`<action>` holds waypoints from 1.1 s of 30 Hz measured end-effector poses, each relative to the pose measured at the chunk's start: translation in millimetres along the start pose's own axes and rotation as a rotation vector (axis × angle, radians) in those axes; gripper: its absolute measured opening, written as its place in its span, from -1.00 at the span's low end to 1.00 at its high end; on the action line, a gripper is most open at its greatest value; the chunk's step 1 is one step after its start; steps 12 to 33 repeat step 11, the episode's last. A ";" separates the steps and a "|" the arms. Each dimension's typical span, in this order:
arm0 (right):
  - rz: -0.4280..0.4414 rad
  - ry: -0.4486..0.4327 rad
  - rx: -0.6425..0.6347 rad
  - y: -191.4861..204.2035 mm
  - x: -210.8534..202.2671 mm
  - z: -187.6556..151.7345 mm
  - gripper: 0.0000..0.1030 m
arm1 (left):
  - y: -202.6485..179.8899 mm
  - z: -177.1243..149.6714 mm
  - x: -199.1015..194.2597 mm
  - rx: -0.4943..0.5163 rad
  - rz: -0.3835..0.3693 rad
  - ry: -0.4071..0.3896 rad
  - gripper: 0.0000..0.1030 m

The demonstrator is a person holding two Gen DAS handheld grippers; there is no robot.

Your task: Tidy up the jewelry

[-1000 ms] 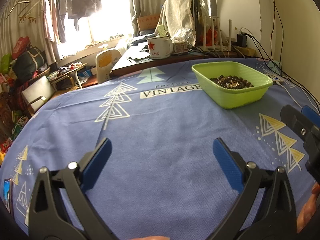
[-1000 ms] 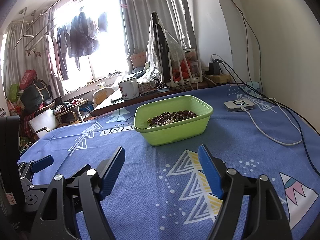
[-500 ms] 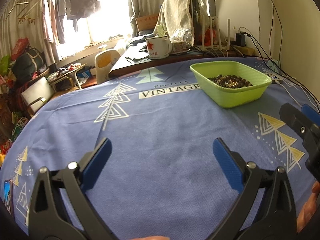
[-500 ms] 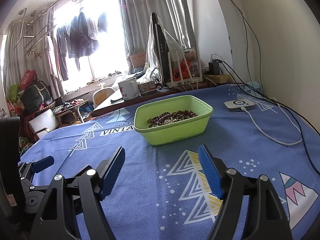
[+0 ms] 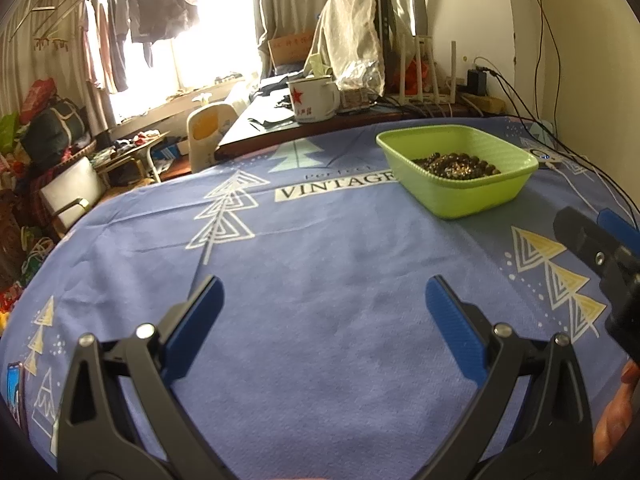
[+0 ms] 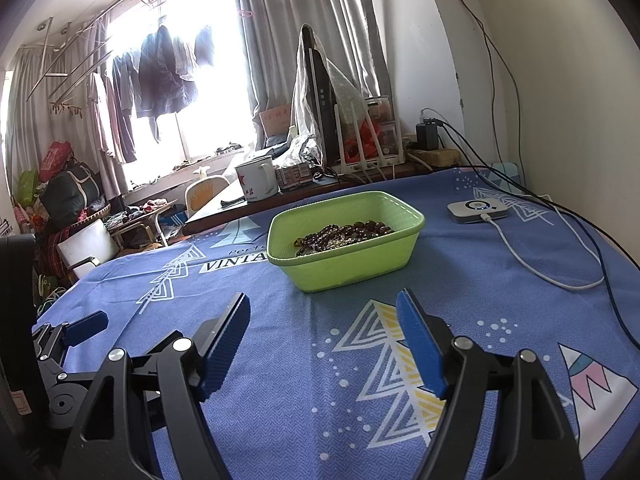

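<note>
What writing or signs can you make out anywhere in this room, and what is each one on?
"VINTAGE", partly hidden by the green basin: printed on the blue tablecloth.
Small word above it, perhaps "Perfect": too faint to be sure.
Red star with red characters below: on the white mug; characters too blurred to read.
Red characters on the cardboard box: too small to read.

Dark, perhaps amber beads (image 6: 344,234) heaped in green basin (image 6: 352,268)

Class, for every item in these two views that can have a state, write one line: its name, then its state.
Left claw: open, holding nothing.
Right claw: open, holding nothing.
Green basket: upright on the blue cloth, holding beads.
Beaded jewelry: heaped inside the basket.
Enamel mug: upright.
White device: cable plugged in, light on.
</note>
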State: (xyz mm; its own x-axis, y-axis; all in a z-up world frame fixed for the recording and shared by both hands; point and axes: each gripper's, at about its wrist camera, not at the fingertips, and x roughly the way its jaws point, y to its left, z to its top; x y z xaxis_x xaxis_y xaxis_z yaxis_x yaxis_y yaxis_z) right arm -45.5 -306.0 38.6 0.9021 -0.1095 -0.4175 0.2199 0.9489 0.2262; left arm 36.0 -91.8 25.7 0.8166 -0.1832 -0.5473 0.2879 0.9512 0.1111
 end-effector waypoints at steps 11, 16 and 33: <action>0.000 0.004 0.003 -1.0 0.4 -1.5 -0.19 | 4.4 1.1 3.0 -0.005 -0.007 0.027 0.88; 0.000 0.004 0.003 -1.0 0.4 -1.5 -0.19 | 4.4 1.1 3.0 -0.005 -0.007 0.027 0.88; 0.000 0.004 0.003 -1.0 0.4 -1.5 -0.19 | 4.4 1.1 3.0 -0.005 -0.007 0.027 0.88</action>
